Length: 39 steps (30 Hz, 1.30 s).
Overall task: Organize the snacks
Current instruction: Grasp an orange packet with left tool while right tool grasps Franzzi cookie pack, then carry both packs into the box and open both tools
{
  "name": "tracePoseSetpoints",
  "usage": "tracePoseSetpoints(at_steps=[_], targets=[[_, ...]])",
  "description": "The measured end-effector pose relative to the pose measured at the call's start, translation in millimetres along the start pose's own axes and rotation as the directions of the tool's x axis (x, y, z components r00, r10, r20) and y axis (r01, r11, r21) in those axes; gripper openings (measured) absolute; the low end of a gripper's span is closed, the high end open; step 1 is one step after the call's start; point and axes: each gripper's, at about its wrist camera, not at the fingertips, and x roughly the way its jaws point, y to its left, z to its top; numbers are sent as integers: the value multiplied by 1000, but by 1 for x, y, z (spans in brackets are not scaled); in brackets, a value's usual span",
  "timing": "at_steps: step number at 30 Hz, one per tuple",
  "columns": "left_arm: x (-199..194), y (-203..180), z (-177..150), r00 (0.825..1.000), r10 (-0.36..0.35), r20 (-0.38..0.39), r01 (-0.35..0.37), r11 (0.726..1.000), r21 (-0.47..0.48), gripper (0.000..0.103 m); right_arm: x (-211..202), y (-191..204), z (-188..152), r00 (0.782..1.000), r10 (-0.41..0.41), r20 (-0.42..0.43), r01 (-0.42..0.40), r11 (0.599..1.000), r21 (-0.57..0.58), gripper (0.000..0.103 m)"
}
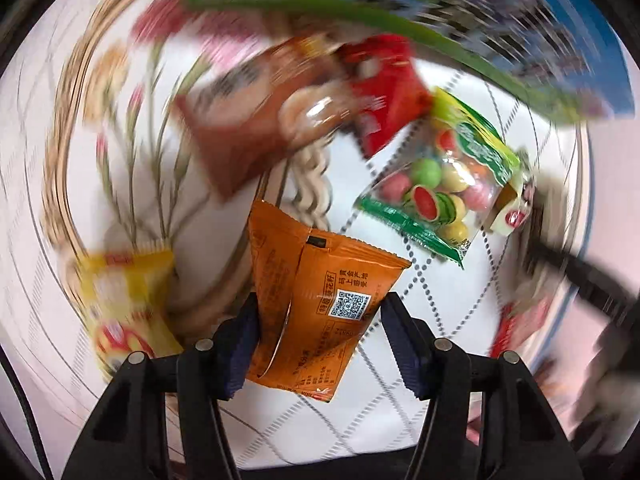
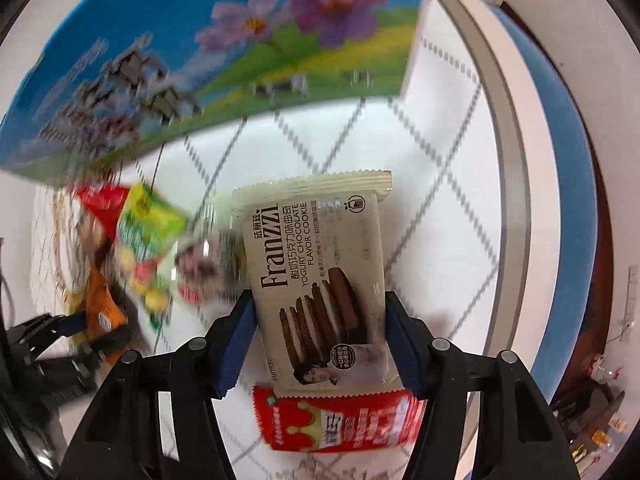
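Note:
My left gripper [image 1: 320,344] is shut on an orange snack packet [image 1: 320,300] with a QR code and holds it above the white quilted cloth [image 1: 400,420]. My right gripper [image 2: 320,340] is shut on a beige Franzzi chocolate cookie packet [image 2: 320,280]. A red packet [image 2: 340,420] lies just below it on the cloth. The left view also shows a brown packet [image 1: 248,120], a red packet [image 1: 384,100], a clear bag of fruit candies [image 1: 440,184] and a yellow packet [image 1: 124,304]. The left gripper with the orange packet shows in the right view [image 2: 100,320].
A blue and green box with flowers and cows [image 2: 208,52] stands behind the snacks; it also shows in the left view [image 1: 520,32]. A woven basket rim [image 1: 68,152] curves at the left. A blue and white edge [image 2: 560,168] runs at the right.

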Motion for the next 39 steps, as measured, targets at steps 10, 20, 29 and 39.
tracePoseSetpoints(at_steps=[10,20,29,39], targets=[[44,-27,-25,981,177,-76,-158,966,206,70,1,-16,-20,1000,15,-1,-15,1000,8,66],[36,-29,-52,974,219,-48,-207,960,188,60,17,14,-20,1000,-16,23,17,999,-41,63],[41,-3,-61,995,79,-57,-83,995,-62,63,20,11,-28,998,56,20,-56,998,7,66],[29,-54,-105,984,177,30,-179,981,71,54,18,21,-37,996,35,88,-33,999,-16,62]])
